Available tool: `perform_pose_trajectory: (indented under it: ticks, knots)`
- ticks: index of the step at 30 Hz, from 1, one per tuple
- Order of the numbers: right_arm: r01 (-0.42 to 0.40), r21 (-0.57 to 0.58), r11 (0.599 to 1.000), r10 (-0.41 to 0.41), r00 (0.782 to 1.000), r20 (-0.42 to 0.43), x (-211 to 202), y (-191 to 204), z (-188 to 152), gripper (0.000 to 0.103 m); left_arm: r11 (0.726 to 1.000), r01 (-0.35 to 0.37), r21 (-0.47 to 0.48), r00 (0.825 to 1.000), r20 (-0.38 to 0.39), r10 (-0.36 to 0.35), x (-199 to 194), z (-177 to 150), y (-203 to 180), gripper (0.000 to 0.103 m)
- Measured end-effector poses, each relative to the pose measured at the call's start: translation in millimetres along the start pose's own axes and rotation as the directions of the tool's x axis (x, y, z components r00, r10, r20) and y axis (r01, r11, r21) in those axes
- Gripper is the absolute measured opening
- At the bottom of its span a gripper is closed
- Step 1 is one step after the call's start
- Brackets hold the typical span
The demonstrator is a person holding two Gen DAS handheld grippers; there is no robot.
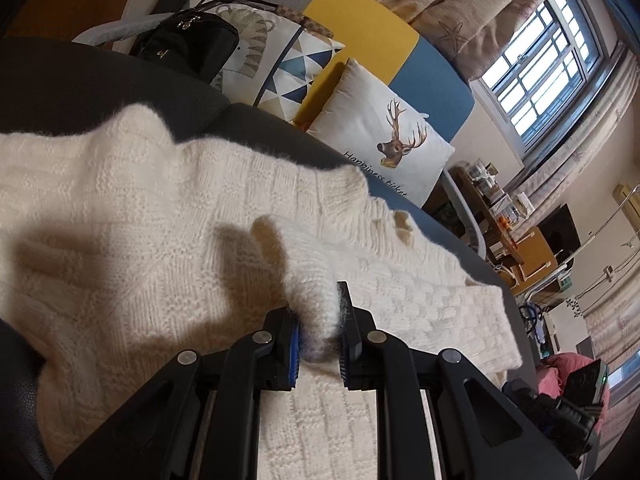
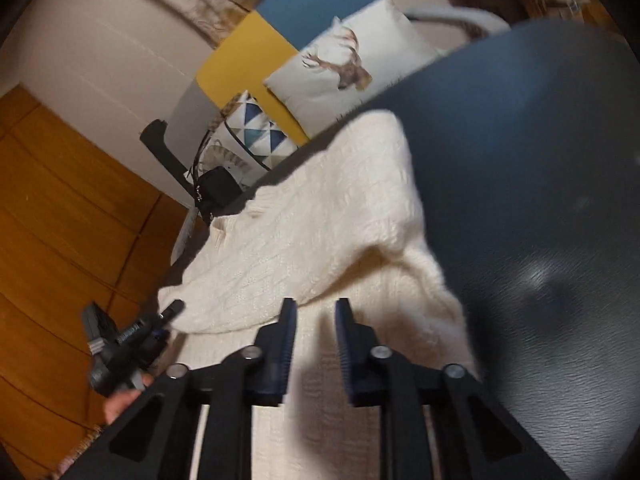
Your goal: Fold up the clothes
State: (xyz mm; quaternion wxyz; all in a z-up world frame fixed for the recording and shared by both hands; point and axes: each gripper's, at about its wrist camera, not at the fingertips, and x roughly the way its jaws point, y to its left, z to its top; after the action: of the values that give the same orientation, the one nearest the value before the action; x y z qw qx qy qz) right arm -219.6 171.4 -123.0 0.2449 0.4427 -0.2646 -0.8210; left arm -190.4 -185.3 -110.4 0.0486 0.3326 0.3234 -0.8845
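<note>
L gripper [image 1: 318,340]: jaws clamped on a bunched fold of cream knit sweater [image 1: 160,248], fuzzy fibres caught on the blue pads. R gripper [image 2: 316,344]: jaws narrowly apart w/ nothing between, hovering over the sweater [image 2: 312,232]. Sweater is thick, basket-weave/cable texture, ribbed edge, spread rumpled w/ one layer folded over, lying on a dark sofa seat [image 1: 48,80]. Behind: deer cushion [image 1: 384,140], triangle-pattern cushion [image 1: 288,60], black bag [image 1: 188,44].
</note>
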Motion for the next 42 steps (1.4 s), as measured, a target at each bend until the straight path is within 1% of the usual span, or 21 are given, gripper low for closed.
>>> perform_pose_trajectory:
  ticks: [1,4,6,8,10,12,14,17,19,21,24,27,30,35,36,39,42]
  knots:
    - [0.027,-0.017,1.000,-0.027,1.000,-0.005,4.6,1.8,1.2,0.011,1.000,0.001,-0.003,1.000,0.001,-0.001,0.6,-1.0,0.9,0.015]
    - [0.079,-0.043,0.996,-0.079,0.997,0.006,13.1,4.9,6.2,0.007,0.999,0.035,-0.034,0.999,0.015,-0.034,0.8,-0.8,2.9,0.015]
    - [0.109,-0.038,0.993,-0.107,0.993,0.043,11.7,5.6,10.2,0.006,0.997,0.057,-0.053,0.998,0.024,-0.055,1.0,-0.7,4.1,0.015]
    - [0.132,-0.039,0.991,-0.128,0.988,0.082,6.9,5.3,11.4,0.006,0.997,0.065,-0.048,0.997,0.036,-0.064,1.1,-0.5,0.2,0.015]
    - [0.162,-0.035,0.986,-0.158,0.983,0.094,5.4,3.3,12.2,0.004,0.997,0.070,-0.043,0.997,0.032,-0.069,4.1,-1.6,-3.1,0.015]
    - [0.155,-0.019,0.988,-0.153,0.983,0.099,3.3,-0.9,12.8,0.004,0.997,0.065,-0.041,0.998,0.028,-0.064,7.5,-3.1,-3.6,0.015]
    - [0.143,-0.004,0.990,-0.142,0.985,0.100,1.5,-3.5,13.9,0.004,0.996,0.067,-0.060,0.997,0.031,-0.065,8.3,-3.9,0.1,0.015]
    - [0.098,0.034,0.995,-0.101,0.990,0.096,-3.5,-6.4,14.1,0.004,0.994,0.070,-0.089,0.997,0.036,-0.067,9.6,-5.1,5.7,0.015]
    - [0.088,0.032,0.996,-0.091,0.991,0.100,-8.2,-5.8,11.0,0.004,0.991,0.073,-0.109,0.997,0.039,-0.069,10.4,-6.0,9.5,0.015]
    - [0.101,0.032,0.994,-0.104,0.991,0.086,-5.7,-4.7,10.5,0.004,0.989,0.084,-0.123,0.996,0.042,-0.079,11.4,-7.4,13.0,0.015]
    - [0.144,0.047,0.988,-0.147,0.987,0.072,4.2,-6.5,14.9,0.004,0.990,0.081,-0.118,0.996,0.040,-0.076,12.7,-7.8,11.5,0.015]
    - [0.174,0.063,0.983,-0.179,0.981,0.080,15.0,-8.5,22.2,0.004,0.989,0.084,-0.119,0.996,0.040,-0.079,13.2,-8.2,11.9,0.015]
    - [0.163,0.101,0.981,-0.176,0.975,0.137,17.2,-13.7,28.9,0.004,0.991,0.074,-0.115,0.997,0.034,-0.071,15.2,-8.1,11.8,0.015]
    - [0.205,0.186,0.961,-0.244,0.944,0.220,0.1,-32.4,33.2,0.004,0.994,0.059,-0.096,0.998,0.025,-0.057,16.6,-9.2,9.2,0.015]
    - [0.209,0.204,0.957,-0.253,0.940,0.227,-4.0,-38.8,33.7,0.000,0.994,0.061,-0.090,0.998,0.020,-0.060,17.2,-9.6,8.5,0.015]
    - [0.208,0.247,0.946,-0.262,0.941,0.213,-9.2,-57.3,33.9,0.000,0.997,0.062,-0.048,0.998,-0.003,-0.062,21.2,-10.6,0.4,0.015]
    - [0.185,0.292,0.938,-0.249,0.948,0.198,-10.0,-73.0,29.4,0.000,0.997,0.068,-0.033,0.998,-0.015,-0.069,23.6,-11.4,-2.8,0.015]
